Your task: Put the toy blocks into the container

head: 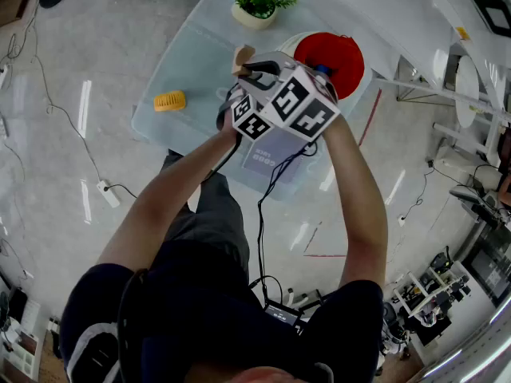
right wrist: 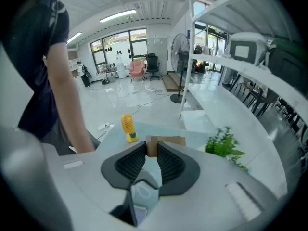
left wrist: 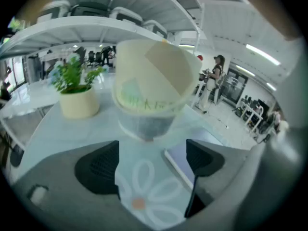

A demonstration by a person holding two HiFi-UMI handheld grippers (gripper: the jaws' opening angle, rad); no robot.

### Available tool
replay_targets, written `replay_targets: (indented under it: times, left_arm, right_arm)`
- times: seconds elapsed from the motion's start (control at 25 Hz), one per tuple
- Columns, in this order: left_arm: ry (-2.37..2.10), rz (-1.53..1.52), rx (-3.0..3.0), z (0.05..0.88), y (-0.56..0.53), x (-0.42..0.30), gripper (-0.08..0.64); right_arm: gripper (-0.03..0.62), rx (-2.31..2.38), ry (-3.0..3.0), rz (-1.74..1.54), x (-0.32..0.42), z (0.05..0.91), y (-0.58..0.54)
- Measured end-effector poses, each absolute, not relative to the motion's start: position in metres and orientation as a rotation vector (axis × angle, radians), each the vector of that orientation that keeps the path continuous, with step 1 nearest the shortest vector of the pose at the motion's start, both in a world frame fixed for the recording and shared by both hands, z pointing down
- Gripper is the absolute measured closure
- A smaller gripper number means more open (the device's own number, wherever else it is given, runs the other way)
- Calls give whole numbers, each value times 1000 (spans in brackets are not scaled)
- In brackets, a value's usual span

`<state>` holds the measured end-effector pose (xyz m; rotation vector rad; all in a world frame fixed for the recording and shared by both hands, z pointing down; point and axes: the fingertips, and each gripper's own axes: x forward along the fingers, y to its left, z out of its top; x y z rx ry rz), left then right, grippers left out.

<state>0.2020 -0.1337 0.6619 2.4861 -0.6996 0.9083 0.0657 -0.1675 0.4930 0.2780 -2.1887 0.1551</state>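
Observation:
A tan wooden block (head: pixel 242 57) is pinched between the jaws of my right gripper (head: pixel 251 70), held above the glass table (head: pixel 180 66). The right gripper view shows the block (right wrist: pixel 163 143) sticking out past the shut pads of the right gripper (right wrist: pixel 152 153). The container (head: pixel 329 57) shows a red round face and a cream rim at the table's far right. In the left gripper view the cream container (left wrist: pixel 154 81) stands tilted just ahead of my left gripper (left wrist: pixel 151 155), which is wide open and holds nothing. In the head view the marker cube (head: pixel 294 102) hides the left gripper's jaws.
A potted plant (head: pixel 257 6) stands at the table's far edge, and a yellow hand fan (head: pixel 169 100) lies at its left. A purple booklet (head: pixel 270 159) lies near the front edge. Cables and a power strip (head: pixel 107 193) lie on the floor. A person (left wrist: pixel 215 76) stands far off.

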Motion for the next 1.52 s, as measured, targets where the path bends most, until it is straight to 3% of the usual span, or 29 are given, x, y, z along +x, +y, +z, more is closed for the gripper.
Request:
replay_targets:
  times: [0.2, 0.28, 0.36, 0.48, 0.6, 0.72, 0.92, 0.96, 1.24, 1.52]
  left_arm:
    - [-568, 965, 2415, 687, -7, 147, 133]
    - [-545, 976, 2422, 685, 10, 134, 133]
    - [-555, 966, 2452, 678, 9, 129, 133]
    - [-575, 901, 2495, 663, -8, 138, 135]
    - [-577, 869, 2538, 649, -28, 148, 137]
    - [-579, 851, 2565, 637, -41, 154, 137]
    - [-569, 860, 2593, 630, -42, 156, 141]
    - [-567, 867, 2598, 631, -41, 156, 143]
    - [-583, 844, 2566, 635, -38, 159, 149]
    - [-601, 823, 2592, 622, -48, 164, 150]
  right_arm:
    - [504, 207, -2023, 146, 31, 613, -163]
    - [457, 237, -2004, 164, 40, 621, -159]
    - [449, 291, -2052, 148, 55, 586, -158]
    - [450, 461, -2050, 134, 119, 520, -180]
    - [454, 537, -1796, 194, 223, 525, -207]
    - [442, 285, -1643, 94, 262, 579, -208]
    - [413, -107, -1550, -169, 237, 643, -201]
    - [454, -125, -1557, -174, 234, 647, -203]
    - [463, -75, -1563, -247, 238, 648, -210]
    - [535, -61, -1572, -88, 239, 642, -202]
